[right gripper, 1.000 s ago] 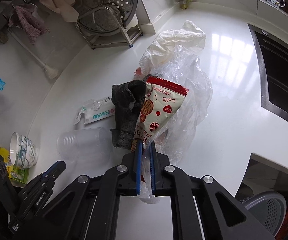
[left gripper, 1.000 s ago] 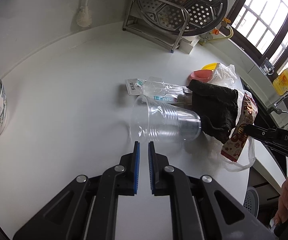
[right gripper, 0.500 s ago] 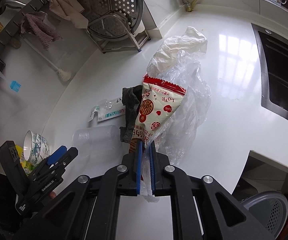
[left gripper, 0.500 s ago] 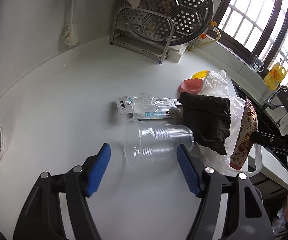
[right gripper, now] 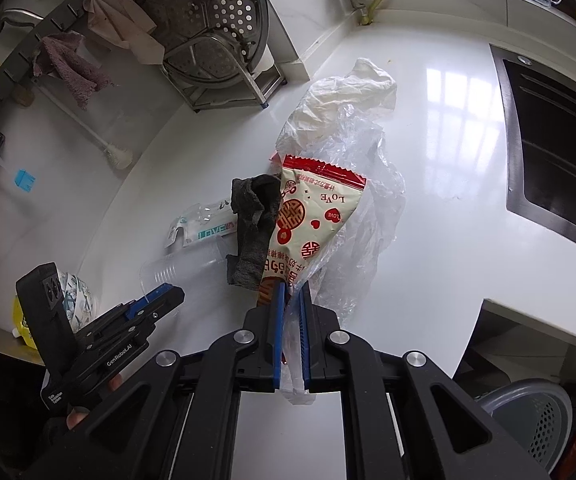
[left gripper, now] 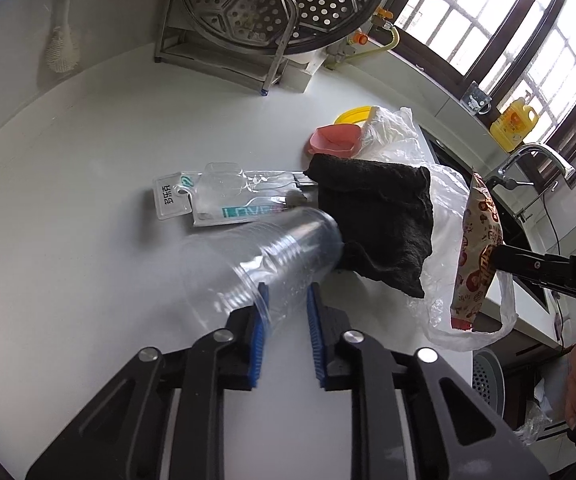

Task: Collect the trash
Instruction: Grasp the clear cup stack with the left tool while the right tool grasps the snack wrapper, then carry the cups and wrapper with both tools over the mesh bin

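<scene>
The left gripper [left gripper: 285, 300] pinches the clear plastic cup [left gripper: 263, 258] near its rim, blue pads pressed into the wall on both sides. The cup lies on its side on the white counter [left gripper: 87, 240], mouth toward the camera, its base touching a black cloth [left gripper: 376, 220]. The right gripper [right gripper: 292, 292] is clamped on a red-and-cream snack wrapper [right gripper: 312, 220] together with a fold of thin clear plastic bag [right gripper: 368, 200]; the wrapper stands up from the pads, its crimped red end farthest from the camera.

The black cloth lies over the plastic bag, just beside the wrapper. Behind the cup lies an empty clear blister pack [left gripper: 223, 200] with a white hang tab, flat on the counter and partly under the cloth. Past the cloth sit a pink scoop [left gripper: 334, 140] and a yellow lid [left gripper: 354, 114], half covered by the bag's far end. A steel rack [left gripper: 223, 20] holding perforated steamer trays stands at the back against the wall. A grey basket [right gripper: 536, 420] sits below the counter edge.
</scene>
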`<state>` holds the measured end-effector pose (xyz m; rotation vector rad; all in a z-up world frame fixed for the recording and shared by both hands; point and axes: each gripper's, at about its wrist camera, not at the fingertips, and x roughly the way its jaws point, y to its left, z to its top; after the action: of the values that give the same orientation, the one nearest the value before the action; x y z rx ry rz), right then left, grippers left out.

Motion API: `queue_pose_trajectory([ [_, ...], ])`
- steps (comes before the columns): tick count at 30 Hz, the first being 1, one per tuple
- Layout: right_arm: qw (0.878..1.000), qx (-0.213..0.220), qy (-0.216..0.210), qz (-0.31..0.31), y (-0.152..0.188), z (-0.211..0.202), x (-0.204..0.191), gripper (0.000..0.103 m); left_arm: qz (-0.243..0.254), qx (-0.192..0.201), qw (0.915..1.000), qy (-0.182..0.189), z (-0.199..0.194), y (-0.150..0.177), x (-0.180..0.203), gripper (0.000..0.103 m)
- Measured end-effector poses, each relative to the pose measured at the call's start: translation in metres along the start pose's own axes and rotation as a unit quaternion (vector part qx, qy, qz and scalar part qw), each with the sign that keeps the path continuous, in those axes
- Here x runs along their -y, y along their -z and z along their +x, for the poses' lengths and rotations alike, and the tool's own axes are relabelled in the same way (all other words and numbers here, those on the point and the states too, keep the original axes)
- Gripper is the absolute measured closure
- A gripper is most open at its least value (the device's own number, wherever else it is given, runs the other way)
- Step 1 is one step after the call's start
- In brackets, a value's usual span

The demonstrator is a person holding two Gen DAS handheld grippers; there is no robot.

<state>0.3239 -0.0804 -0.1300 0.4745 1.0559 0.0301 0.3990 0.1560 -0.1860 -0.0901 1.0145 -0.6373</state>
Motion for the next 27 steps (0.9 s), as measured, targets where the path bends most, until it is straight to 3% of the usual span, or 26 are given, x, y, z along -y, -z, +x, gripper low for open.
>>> queue_pose_trajectory([
  [7,1.000,0.003,-0.009,-0.001,0.003,-0.007,-0.002,0.096,-0.004,0.009,0.9999,-0.006,-0.009,0.000,0.004,0.098],
  [12,1.000,0.007,-0.025,-0.003,0.005,-0.020,-0.001,0.096,-0.008,0.031,0.9994,-0.013,-0.036,0.003,0.011,0.098],
  [21,0.993,0.008,-0.118,0.032,0.003,-0.044,0.011,0.097,-0.004,0.050,0.9984,-0.024,-0.075,0.015,0.031,0.098],
  [27,0.997,0.016,-0.069,-0.012,0.007,-0.052,0.000,0.097,-0.004,0.049,0.9984,-0.028,-0.084,0.021,0.039,0.098],
])
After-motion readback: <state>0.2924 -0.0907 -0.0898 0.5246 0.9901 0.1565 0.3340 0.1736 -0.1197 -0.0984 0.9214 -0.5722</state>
